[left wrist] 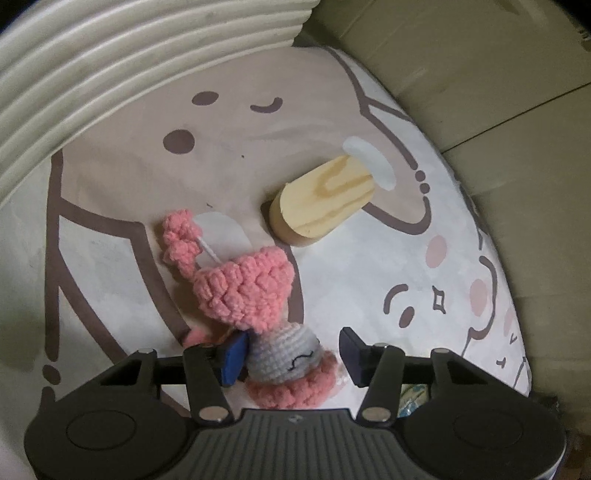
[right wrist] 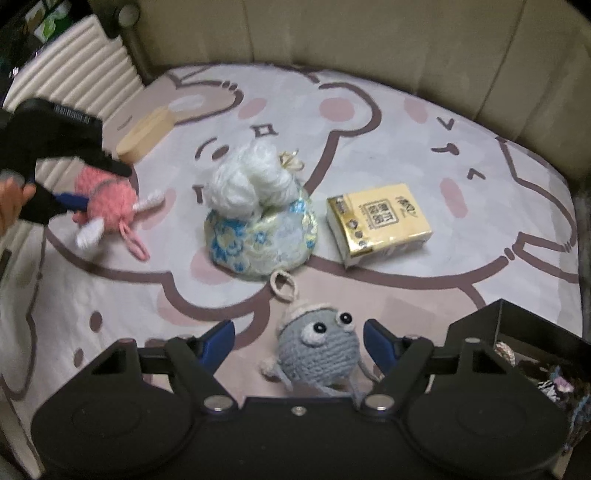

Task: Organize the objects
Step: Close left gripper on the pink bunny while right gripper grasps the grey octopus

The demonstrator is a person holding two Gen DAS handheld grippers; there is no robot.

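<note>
Our left gripper (left wrist: 291, 354) sits spread around the pink doll (left wrist: 258, 295) on the mat (left wrist: 110, 206); our right gripper (right wrist: 299, 345) is spread around the grey doll (right wrist: 317, 350) nearby. Next, we judge, both must close to pick up.

Background: cartoon-print mat, sofa, ribbed cushion

Cartoon-print mat (right wrist: 424, 140), pale with brown outlines and pink cheek patches, spreads ahead of and beneath the fingers in both views. Beige sofa back (right wrist: 369, 33) curves round its far edge, well beyond the fingertips. Cream ribbed cushion (left wrist: 110, 62) lies on the mat's far-left edge, ahead-left of the fingers.
</note>
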